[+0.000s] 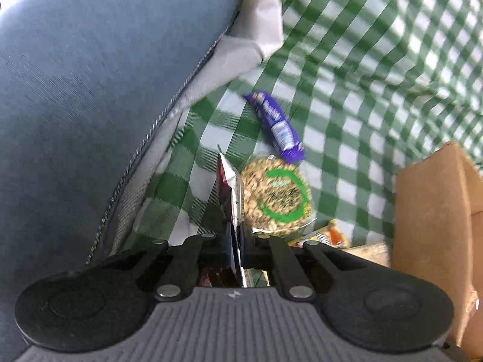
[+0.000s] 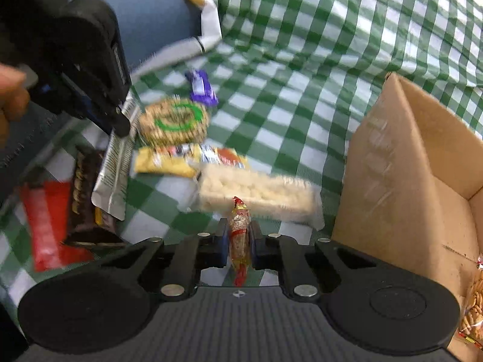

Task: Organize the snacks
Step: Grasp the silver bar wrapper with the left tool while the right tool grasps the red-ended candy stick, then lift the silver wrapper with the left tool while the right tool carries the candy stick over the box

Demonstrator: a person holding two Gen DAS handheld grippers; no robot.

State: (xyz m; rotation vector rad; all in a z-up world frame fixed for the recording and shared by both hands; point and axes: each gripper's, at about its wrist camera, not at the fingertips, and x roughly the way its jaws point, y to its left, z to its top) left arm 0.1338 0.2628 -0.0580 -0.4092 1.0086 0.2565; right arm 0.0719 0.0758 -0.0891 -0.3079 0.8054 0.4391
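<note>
My left gripper (image 1: 235, 235) is shut on a silver snack wrapper (image 1: 230, 187), held edge-on above the checked cloth; from the right wrist view the left gripper (image 2: 120, 120) holds that silver wrapper (image 2: 116, 166) hanging down. My right gripper (image 2: 238, 235) is shut on a small red-and-gold peanut packet (image 2: 239, 232), just left of the open cardboard box (image 2: 401, 181). On the cloth lie a round peanut disc (image 2: 175, 120), a purple bar (image 2: 200, 87), a yellow packet (image 2: 181, 160), a puffed rice bar (image 2: 256, 193), a red bar (image 2: 45, 220) and a dark chocolate bar (image 2: 83, 199).
A green-and-white checked cloth (image 2: 286, 105) covers the table. A blue-grey chair back (image 1: 90, 90) stands close on the left. The cardboard box (image 1: 431, 226) sits at the right, with a snack bag (image 2: 474, 307) inside it.
</note>
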